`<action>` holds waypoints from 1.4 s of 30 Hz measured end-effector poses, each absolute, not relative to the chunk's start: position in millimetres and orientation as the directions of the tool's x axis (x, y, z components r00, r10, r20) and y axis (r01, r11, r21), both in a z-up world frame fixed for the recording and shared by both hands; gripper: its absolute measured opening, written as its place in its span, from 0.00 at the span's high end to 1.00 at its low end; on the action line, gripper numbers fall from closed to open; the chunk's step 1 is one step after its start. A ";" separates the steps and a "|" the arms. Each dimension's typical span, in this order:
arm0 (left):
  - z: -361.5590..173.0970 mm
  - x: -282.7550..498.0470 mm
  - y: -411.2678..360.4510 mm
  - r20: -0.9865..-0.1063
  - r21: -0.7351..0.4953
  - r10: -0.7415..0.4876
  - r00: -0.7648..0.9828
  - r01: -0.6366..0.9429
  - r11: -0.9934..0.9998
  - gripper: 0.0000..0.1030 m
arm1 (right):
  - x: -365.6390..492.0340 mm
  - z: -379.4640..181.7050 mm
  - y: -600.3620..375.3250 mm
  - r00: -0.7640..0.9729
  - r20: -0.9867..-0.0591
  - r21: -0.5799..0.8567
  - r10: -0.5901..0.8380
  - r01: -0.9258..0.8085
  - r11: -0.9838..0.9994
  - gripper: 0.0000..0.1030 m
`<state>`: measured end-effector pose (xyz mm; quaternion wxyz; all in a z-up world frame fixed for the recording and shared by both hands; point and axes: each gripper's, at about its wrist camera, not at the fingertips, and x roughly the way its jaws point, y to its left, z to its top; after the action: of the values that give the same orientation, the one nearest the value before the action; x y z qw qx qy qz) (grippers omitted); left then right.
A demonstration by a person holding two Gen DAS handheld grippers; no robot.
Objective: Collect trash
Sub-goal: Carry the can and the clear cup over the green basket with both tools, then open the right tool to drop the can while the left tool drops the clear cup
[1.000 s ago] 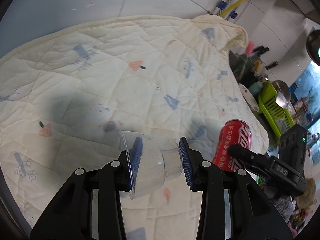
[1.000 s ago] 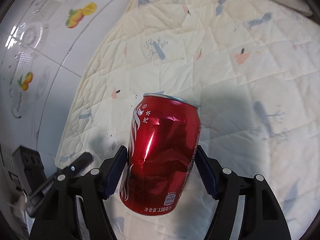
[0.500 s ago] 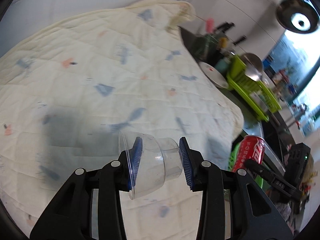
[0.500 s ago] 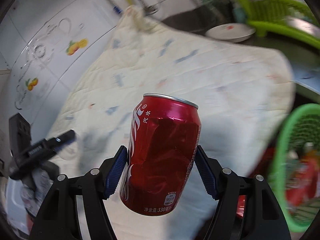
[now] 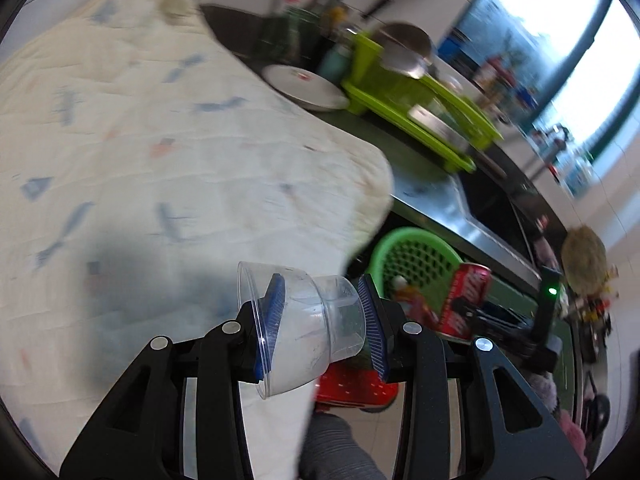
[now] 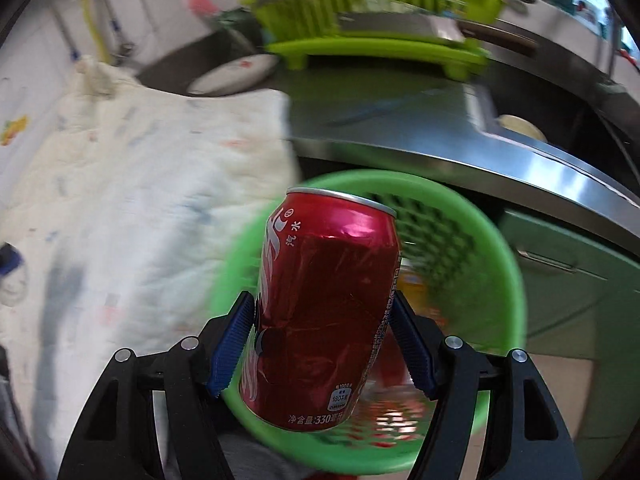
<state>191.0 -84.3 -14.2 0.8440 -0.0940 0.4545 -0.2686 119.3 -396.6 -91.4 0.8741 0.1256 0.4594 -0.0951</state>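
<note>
Item one: your left claw (image 5: pixel 322 320) pinches a clear plastic cup (image 5: pixel 296 328) sideways between its pads, over the quilt's (image 5: pixel 160 140) edge. Item two: your right claw (image 6: pixel 322 344) clamps a dented red can (image 6: pixel 320 312) upright, before the green basket (image 6: pixel 500 264).

The red can (image 6: pixel 324 312) hides much of the motion-blurred green basket (image 6: pixel 504 264), its contents unreadable
</note>
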 end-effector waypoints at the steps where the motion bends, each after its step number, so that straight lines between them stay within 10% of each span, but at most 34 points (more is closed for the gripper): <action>1: -16.4 191.2 -97.8 -0.723 -0.399 -0.544 0.426 0.385 0.832 0.63 | 118.3 -95.9 -402.0 0.549 -0.834 0.129 -0.057 0.294 0.947 0.36; 25: -101.0 209.9 -308.3 -0.800 -0.430 -0.583 0.142 0.543 0.721 0.62 | 92.1 -139.2 -432.1 0.505 -0.863 0.203 0.006 0.336 0.920 0.36; 28: -104.4 213.9 -310.6 -0.799 -0.438 -0.585 0.136 0.535 0.723 0.45 | 90.9 -139.4 -431.4 0.507 -0.862 0.208 0.011 0.332 0.920 0.36; 42: -83.3 208.8 -270.5 -0.785 -0.410 -0.581 0.216 0.522 0.748 0.35 | 81.8 -124.2 -425.1 0.538 -0.843 0.203 -0.005 0.327 0.923 0.36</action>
<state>208.8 -270.5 -83.3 0.7792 -0.0287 0.5165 -0.3539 81.8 -425.1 -124.2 0.8601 0.1709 0.4710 -0.0964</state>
